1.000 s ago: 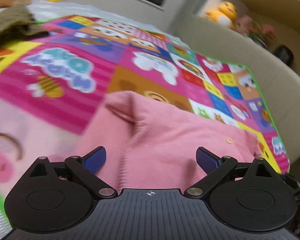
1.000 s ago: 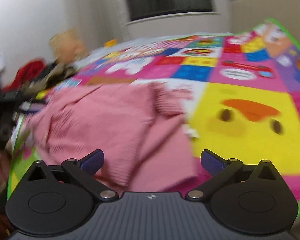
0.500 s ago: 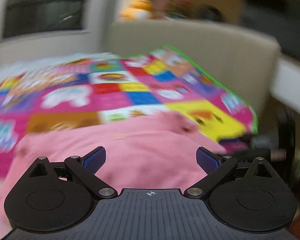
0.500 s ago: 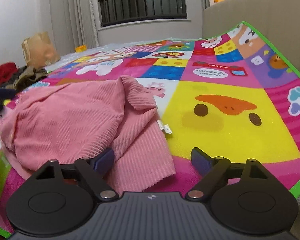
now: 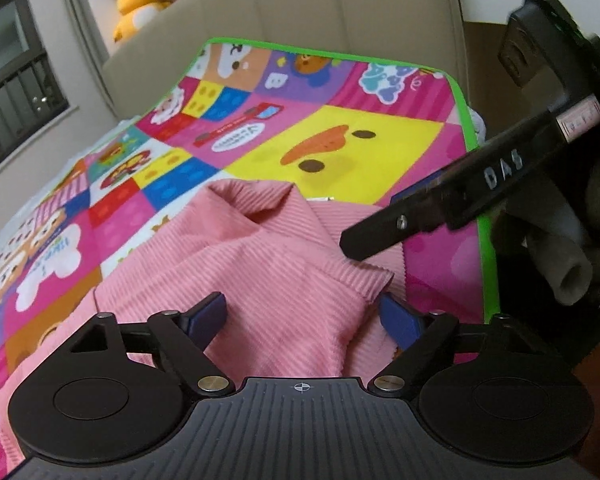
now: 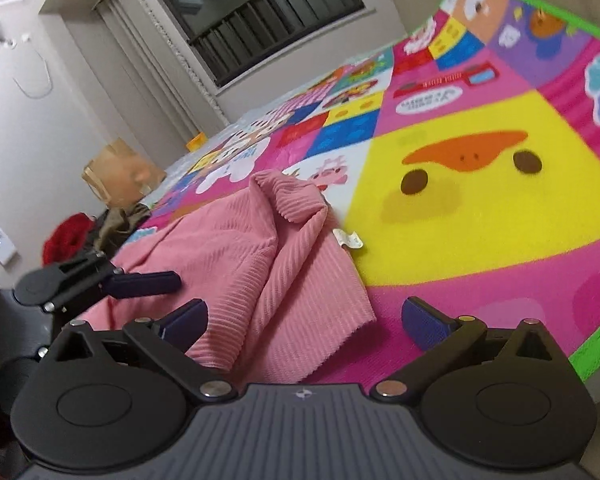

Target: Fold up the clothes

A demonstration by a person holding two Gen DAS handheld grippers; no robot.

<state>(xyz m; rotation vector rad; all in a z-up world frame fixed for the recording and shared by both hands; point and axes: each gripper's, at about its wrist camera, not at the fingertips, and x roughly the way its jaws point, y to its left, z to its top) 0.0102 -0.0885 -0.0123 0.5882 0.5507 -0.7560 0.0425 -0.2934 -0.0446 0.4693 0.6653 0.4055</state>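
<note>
A pink ribbed garment (image 5: 268,264) lies crumpled on a colourful play mat (image 5: 340,148); it also shows in the right wrist view (image 6: 260,256), with a white label (image 6: 348,238) at its edge. My left gripper (image 5: 304,316) is open, its pads either side of a fold of the pink cloth near the mat's front edge. My right gripper (image 6: 304,320) is open, just over the garment's hem corner. The right gripper's black finger shows in the left wrist view (image 5: 420,216) above the cloth. The left gripper shows in the right wrist view (image 6: 140,284), at the left.
A beige sofa back (image 5: 300,20) with a yellow plush duck (image 5: 136,4) stands behind the mat. A paper bag (image 6: 116,176), a red item (image 6: 64,236) and dark clothes (image 6: 116,224) lie at the far left. The mat's green edge (image 6: 592,356) is near right.
Both grippers have swung and come in low over the pink garment near the mat's front edge. The left view has turned right toward the sofa and now shows the right gripper. Both stay open.
</note>
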